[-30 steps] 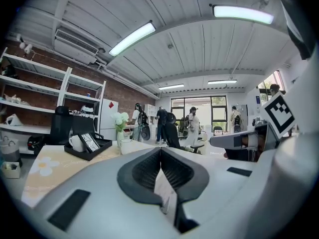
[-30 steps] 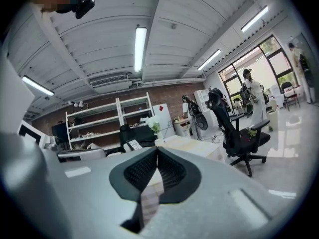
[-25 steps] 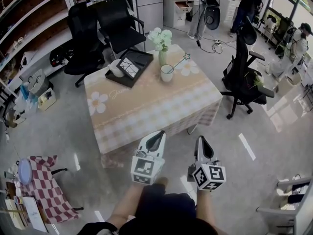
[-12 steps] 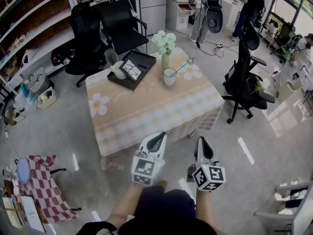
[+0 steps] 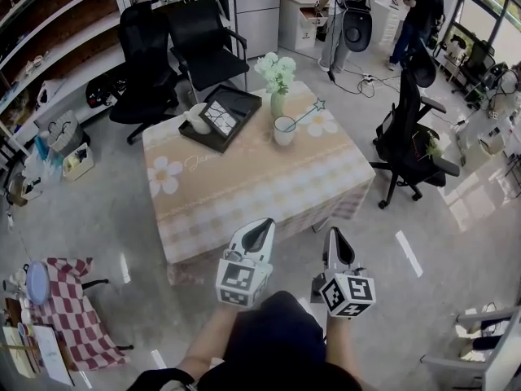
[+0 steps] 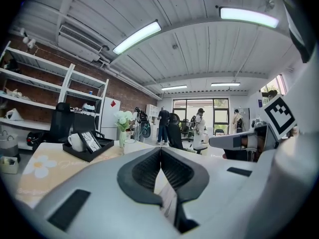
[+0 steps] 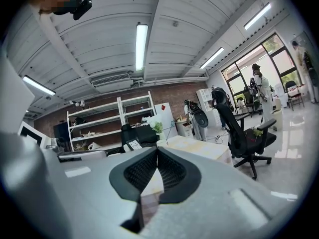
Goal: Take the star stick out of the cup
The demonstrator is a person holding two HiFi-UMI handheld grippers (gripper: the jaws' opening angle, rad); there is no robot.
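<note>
A white cup (image 5: 284, 129) stands on the far half of the checked table (image 5: 244, 186), and the star stick (image 5: 308, 113) leans out of it to the right, its star at the top. From the left gripper view the cup (image 6: 130, 144) is small and far beyond the jaws. In the right gripper view the cup (image 7: 162, 142) sits just above the jaw tips. My left gripper (image 5: 261, 226) and right gripper (image 5: 335, 235) hang side by side in front of the table's near edge, well short of the cup. Both are shut with nothing between their pads.
A vase of white flowers (image 5: 277, 76) stands right behind the cup. A black tray (image 5: 236, 98) with a white mug (image 5: 195, 119) and a framed picture lies to its left. Black office chairs (image 5: 411, 133) flank the table. Several people stand far back.
The table and cup have slid a little lower and nearer in the head view. Both grippers keep their place and stay shut.
</note>
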